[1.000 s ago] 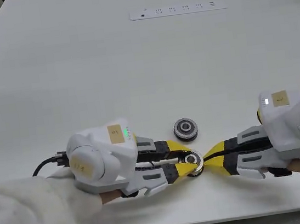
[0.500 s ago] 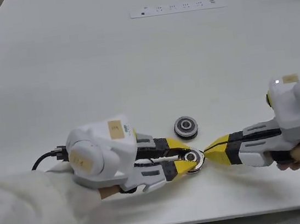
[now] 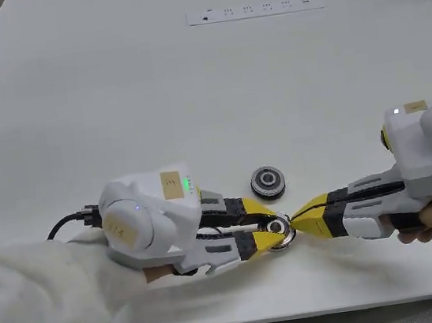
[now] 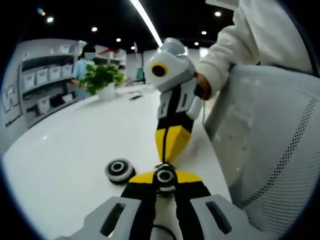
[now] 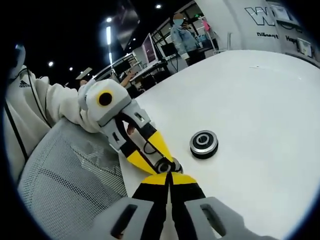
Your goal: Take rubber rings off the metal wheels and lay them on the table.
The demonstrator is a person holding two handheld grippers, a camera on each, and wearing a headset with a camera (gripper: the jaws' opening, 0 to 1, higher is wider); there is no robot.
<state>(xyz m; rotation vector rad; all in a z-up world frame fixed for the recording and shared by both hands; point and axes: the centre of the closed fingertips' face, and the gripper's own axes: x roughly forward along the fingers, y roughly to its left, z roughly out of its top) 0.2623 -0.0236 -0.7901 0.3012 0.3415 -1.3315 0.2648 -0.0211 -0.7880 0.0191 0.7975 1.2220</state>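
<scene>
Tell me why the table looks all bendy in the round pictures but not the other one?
Left gripper view: the fisheye lens curves the table, and the ceiling light strip glares. Right gripper view: same bending, dark background, yet the loose wheel looks sharp. Head view: straight lines, even light, a soft shadow under the right tongs.

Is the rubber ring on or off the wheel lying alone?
On: a black ring encircles the wheel lying flat on the table.

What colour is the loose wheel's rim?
Black rim on the loose wheel, silver hub; clearest in right gripper view.
</scene>
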